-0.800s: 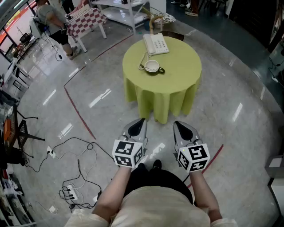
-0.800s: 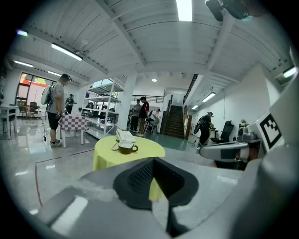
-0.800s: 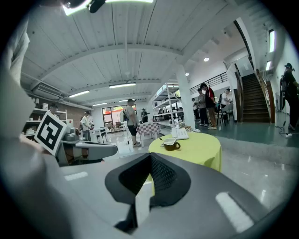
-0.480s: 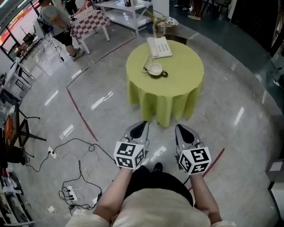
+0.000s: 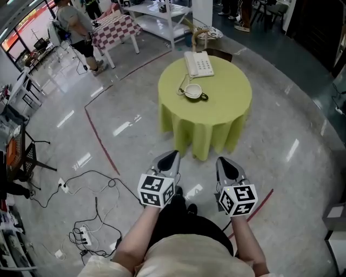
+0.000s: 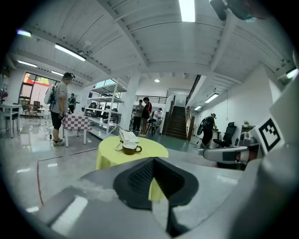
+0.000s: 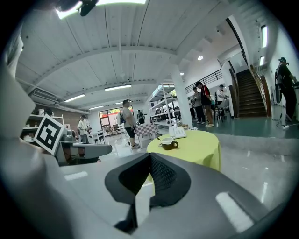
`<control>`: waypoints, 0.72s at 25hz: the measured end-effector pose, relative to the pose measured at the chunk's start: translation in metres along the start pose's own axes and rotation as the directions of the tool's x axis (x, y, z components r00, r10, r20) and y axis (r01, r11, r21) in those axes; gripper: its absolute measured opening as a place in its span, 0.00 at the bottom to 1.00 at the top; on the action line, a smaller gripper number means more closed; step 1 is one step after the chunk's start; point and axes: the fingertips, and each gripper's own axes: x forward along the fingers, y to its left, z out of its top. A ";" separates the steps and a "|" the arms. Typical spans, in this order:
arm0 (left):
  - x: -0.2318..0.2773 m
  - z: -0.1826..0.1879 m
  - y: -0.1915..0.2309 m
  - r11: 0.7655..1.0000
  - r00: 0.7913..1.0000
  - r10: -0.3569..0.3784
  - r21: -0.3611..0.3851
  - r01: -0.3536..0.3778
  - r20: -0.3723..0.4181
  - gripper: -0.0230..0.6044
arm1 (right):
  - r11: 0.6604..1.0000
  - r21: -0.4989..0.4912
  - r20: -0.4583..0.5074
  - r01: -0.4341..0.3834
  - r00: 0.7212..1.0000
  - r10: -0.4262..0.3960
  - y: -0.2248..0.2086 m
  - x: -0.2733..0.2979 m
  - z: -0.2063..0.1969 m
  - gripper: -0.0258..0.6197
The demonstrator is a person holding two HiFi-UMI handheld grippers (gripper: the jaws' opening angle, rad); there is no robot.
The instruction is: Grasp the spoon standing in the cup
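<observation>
A dark cup (image 5: 194,92) with a white inside stands on the round table (image 5: 227,103) under a yellow-green cloth, next to a white telephone (image 5: 198,64). A thin spoon handle rises from the cup, too small to make out well. Both grippers are held low over the floor, well short of the table. My left gripper (image 5: 170,157) is shut and holds nothing. My right gripper (image 5: 224,163) is shut too, and just as bare. The left gripper view shows the cup (image 6: 131,148) beyond the closed jaws (image 6: 154,161). In the right gripper view the cup (image 7: 168,143) is likewise far ahead of the gripper (image 7: 150,156).
Cables and a power strip (image 5: 86,233) lie on the polished floor at the left, beside a red floor line (image 5: 100,138). A black chair (image 5: 24,162) stands at the far left. A checked table (image 5: 114,24), white shelving (image 5: 162,11) and a person (image 5: 75,24) are beyond.
The round table has drawn a little nearer and lower in the head view as the person steps forward. Both grippers stay shut and side by side.
</observation>
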 end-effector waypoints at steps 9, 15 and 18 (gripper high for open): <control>0.021 0.010 0.024 1.000 1.000 0.015 -0.010 -0.015 0.017 0.13 | 1.000 0.017 -0.019 0.010 1.000 -0.010 -0.010 0.020 -0.001 0.04; 0.046 0.017 0.045 1.000 1.000 0.023 -0.016 -0.023 -0.001 0.16 | 1.000 0.024 -0.026 0.016 1.000 -0.015 -0.019 0.043 0.010 0.04; 0.066 0.015 0.056 1.000 1.000 0.019 -0.025 -0.020 -0.015 0.17 | 0.999 0.030 -0.035 0.021 0.999 -0.020 -0.028 0.061 0.009 0.04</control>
